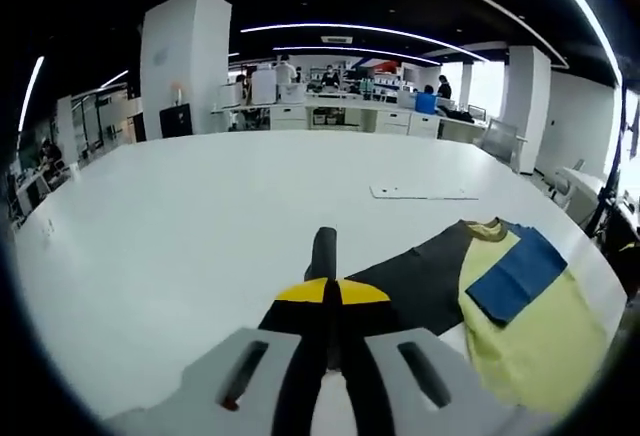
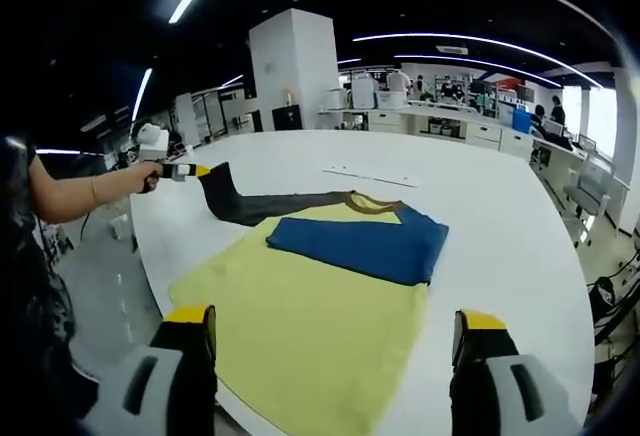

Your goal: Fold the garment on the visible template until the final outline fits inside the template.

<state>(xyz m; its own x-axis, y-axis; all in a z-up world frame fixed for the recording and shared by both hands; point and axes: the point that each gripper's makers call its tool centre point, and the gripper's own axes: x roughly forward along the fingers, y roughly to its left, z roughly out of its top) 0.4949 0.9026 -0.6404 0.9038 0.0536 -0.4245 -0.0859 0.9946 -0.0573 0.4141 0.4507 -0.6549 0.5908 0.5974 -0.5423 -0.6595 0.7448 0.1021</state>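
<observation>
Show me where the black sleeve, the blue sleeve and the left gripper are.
black sleeve (image 2: 262,206), right gripper view, its middle stretch.
blue sleeve (image 2: 365,246), right gripper view, centre of the folded part.
left gripper (image 2: 196,170), right gripper view, yellow jaw tips.

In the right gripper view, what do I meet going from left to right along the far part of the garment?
Person's hand → left tongs gripping the black sleeve → brown collar → folded blue sleeve.

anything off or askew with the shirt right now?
Mid-fold rather than damaged. The left claw is shut on the black sleeve, pulled out sideways from the yellow shirt, while the blue sleeve lies folded across the chest. The shirt's near hem reaches the white table edge. Nothing spilled or torn.
</observation>
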